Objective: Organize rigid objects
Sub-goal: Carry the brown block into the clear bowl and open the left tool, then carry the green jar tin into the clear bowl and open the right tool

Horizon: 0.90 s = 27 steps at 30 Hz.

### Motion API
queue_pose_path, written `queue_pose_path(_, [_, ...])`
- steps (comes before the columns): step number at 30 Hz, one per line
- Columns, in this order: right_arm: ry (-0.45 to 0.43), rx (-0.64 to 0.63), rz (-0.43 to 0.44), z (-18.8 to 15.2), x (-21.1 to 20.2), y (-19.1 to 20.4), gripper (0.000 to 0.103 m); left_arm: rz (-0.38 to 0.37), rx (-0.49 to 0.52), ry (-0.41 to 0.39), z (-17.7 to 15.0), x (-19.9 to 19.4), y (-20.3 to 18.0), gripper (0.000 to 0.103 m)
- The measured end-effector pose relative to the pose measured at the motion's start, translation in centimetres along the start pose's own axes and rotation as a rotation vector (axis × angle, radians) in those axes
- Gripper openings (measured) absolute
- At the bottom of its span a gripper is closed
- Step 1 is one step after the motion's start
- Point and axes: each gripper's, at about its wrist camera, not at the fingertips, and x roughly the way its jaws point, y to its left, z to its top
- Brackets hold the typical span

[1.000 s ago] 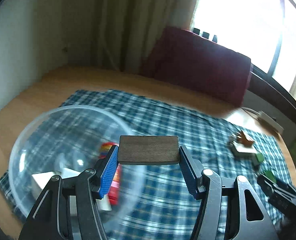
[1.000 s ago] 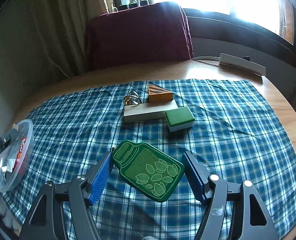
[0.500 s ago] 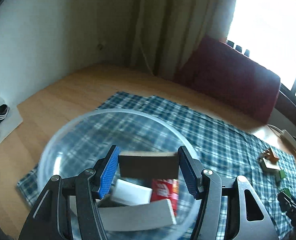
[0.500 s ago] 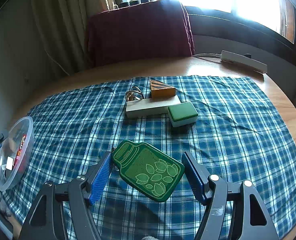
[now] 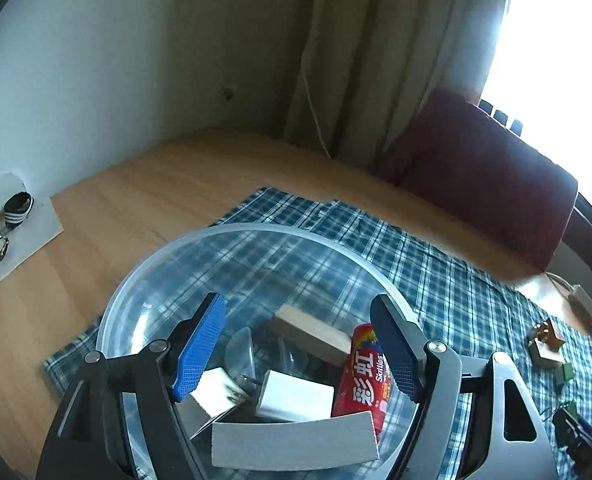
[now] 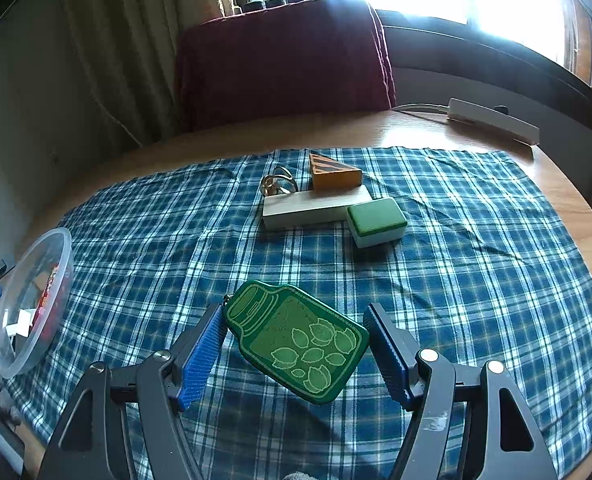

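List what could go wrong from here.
1. The right gripper pinches the green jar tag at a slant, by its corners; it may twist out and drop on the cloth.
2. The bowl already holds several pieces piled up, among them a wood block and a Skittles pack; another piece could bounce or slide out.
3. The left gripper hangs open inside the bowl's rim and could tip it on lifting.

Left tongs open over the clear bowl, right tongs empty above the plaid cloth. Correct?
Not quite. The right tongs aren't empty: in the right wrist view they hold a green jar-shaped tag between their blue pads above the plaid cloth. The rest stands: the left wrist view shows the left tongs open over the clear bowl.
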Motion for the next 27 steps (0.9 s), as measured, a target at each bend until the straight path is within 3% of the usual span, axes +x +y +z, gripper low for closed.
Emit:
queue_pose_path(13, [0.053,-0.018,0.1,0.3,0.7,2.9,0.073,0.078,-0.069,-0.043,0.9,-0.1,3.3,0.076])
queue_pose_path(27, [0.065,-0.184,0.234,1.9,1.0,13.2,0.073,0.077,-0.147,-0.05,1.1,-0.2,5.7,0.076])
